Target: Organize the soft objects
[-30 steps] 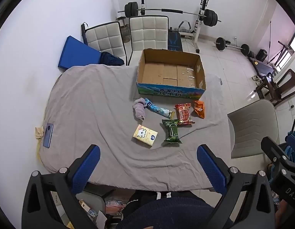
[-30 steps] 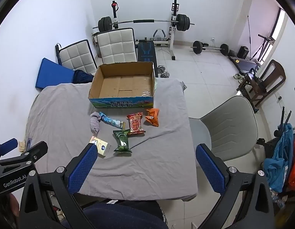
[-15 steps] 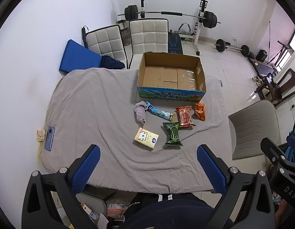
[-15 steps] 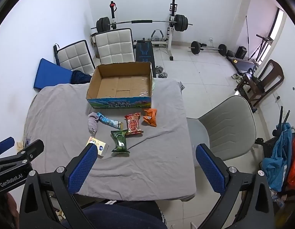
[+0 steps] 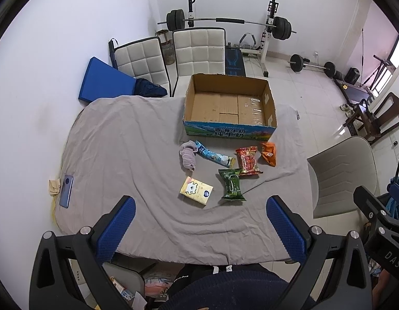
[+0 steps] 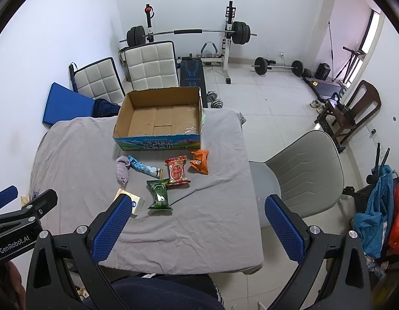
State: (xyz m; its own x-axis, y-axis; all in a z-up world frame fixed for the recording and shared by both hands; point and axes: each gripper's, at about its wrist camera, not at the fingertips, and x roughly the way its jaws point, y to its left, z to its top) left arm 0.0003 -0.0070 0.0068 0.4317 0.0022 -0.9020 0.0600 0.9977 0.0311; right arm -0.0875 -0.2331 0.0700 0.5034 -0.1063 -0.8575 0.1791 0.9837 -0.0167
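Note:
An empty cardboard box [image 5: 229, 106] [image 6: 158, 118] stands at the far side of the grey-covered table [image 5: 116, 139]. In front of it lie a grey sock [image 5: 188, 156], a blue tube pack [image 5: 213, 154], a red snack bag [image 5: 248, 160], an orange bag [image 5: 268, 153], a green bag [image 5: 231, 184] and a yellow tissue pack [image 5: 196, 190]. They also show in the right wrist view, around the red bag [image 6: 176, 171]. My left gripper [image 5: 200, 228] and right gripper [image 6: 197, 228] are both open, empty, high above the table's near edge.
A phone [image 5: 66, 190] lies at the table's left edge. A grey chair [image 6: 302, 173] stands right of the table, two white chairs [image 5: 198, 49] behind it. A barbell rack [image 6: 189, 32] and weights stand at the back wall.
Both grippers have risen and pulled back a little, so the table and objects look slightly smaller and further. Nothing on the table has moved.

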